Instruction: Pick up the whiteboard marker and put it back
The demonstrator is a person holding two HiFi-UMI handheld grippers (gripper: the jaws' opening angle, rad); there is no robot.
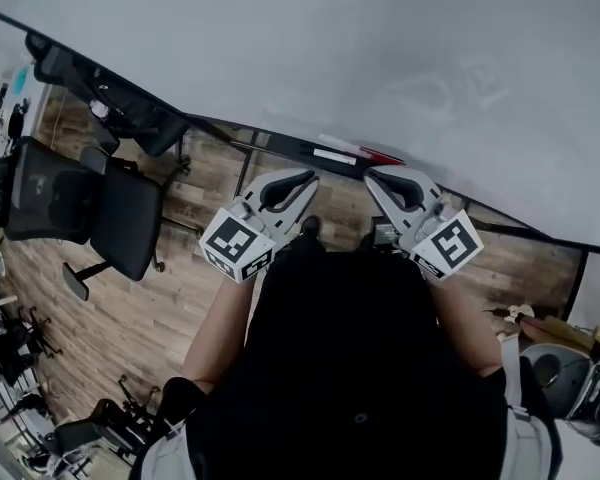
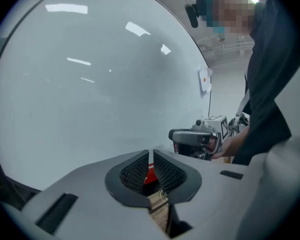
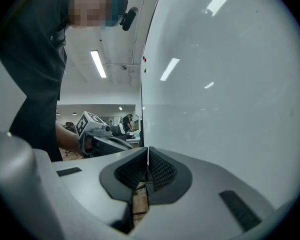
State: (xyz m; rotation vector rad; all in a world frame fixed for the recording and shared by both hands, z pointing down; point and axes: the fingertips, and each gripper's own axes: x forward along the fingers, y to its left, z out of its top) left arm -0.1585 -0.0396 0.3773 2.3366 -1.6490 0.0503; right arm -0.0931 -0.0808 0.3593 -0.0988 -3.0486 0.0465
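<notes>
A glossy white whiteboard [image 1: 360, 48] has a narrow black ledge [image 1: 270, 146] along its lower edge. On this ledge lies the whiteboard marker [image 1: 336, 156], a slim white stick, with a red marker [image 1: 382, 156] just beside it. The left tongs [image 2: 151, 153], smooth grey plastic with black ribbed pads, stand almost together with a thin slit between them, pinching nothing. The right tongs [image 3: 148, 150] are pressed together and empty. The cube [image 1: 238, 243] on each tool bears black-and-white square patterns. Below is a brown wood-plank floor [image 1: 180, 298].

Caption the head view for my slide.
Standing at the whiteboard, a person holds the left gripper and right gripper near its tray, where a red marker lies.
</notes>
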